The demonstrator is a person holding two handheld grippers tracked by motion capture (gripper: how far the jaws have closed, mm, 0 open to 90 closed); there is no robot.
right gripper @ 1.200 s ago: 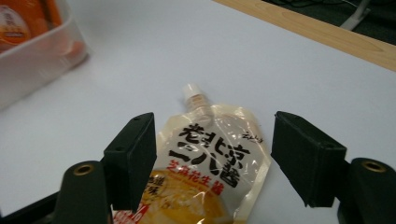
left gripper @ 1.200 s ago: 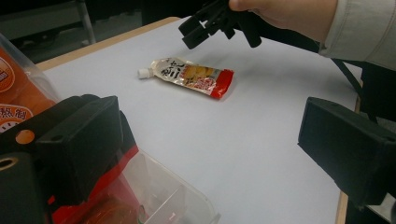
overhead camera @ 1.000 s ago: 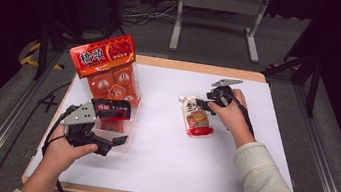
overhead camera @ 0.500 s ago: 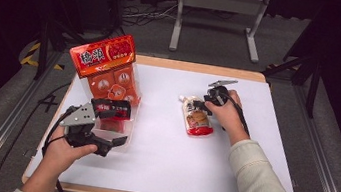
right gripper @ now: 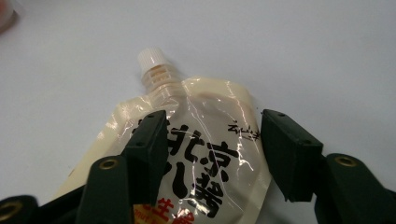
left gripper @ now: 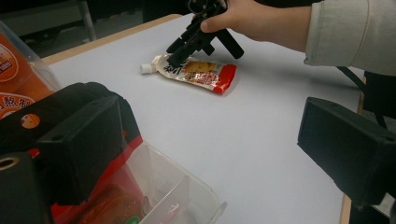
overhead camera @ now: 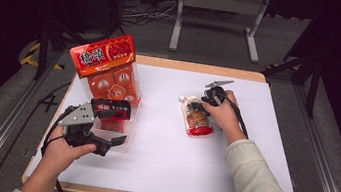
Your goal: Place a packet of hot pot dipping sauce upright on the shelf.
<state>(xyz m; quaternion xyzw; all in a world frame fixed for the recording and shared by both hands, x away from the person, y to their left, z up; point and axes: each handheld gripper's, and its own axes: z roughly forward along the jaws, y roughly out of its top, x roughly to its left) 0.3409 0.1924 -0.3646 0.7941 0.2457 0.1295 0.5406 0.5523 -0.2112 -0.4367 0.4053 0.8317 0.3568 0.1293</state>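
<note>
Two grippers work over one white table top (overhead camera: 164, 161), and between them lie three kinds of goods: one spouted sauce pouch (overhead camera: 196, 119), one clear plastic tray (overhead camera: 120, 134) and one orange-red carton (overhead camera: 106, 56) standing at the tray's far end. How many small packs sit inside the tray cannot be counted, since the left gripper covers part of it.

The right gripper (right gripper: 212, 144) hangs directly over the pouch with its jaws spread, one at each side of the pouch's upper half; whether the tips touch the film is hard to say. In the right gripper view the pouch's long axis runs straight away from the gripper, its white cap (right gripper: 152, 58) pointing ahead and the red bottom end lying back under the jaws. In the high view that puts the cap toward the table's far side and slightly toward the other gripper.

The left gripper (overhead camera: 102, 134) sits at the near end of the tray, jaws wide apart, one over the tray's contents and one out over bare table. Ahead of it, in its own view, a broad stretch of white surface separates the tray rim (left gripper: 205, 196) from the pouch (left gripper: 198, 72). Beyond the right gripper's outer side, open surface runs to the table edge.
</note>
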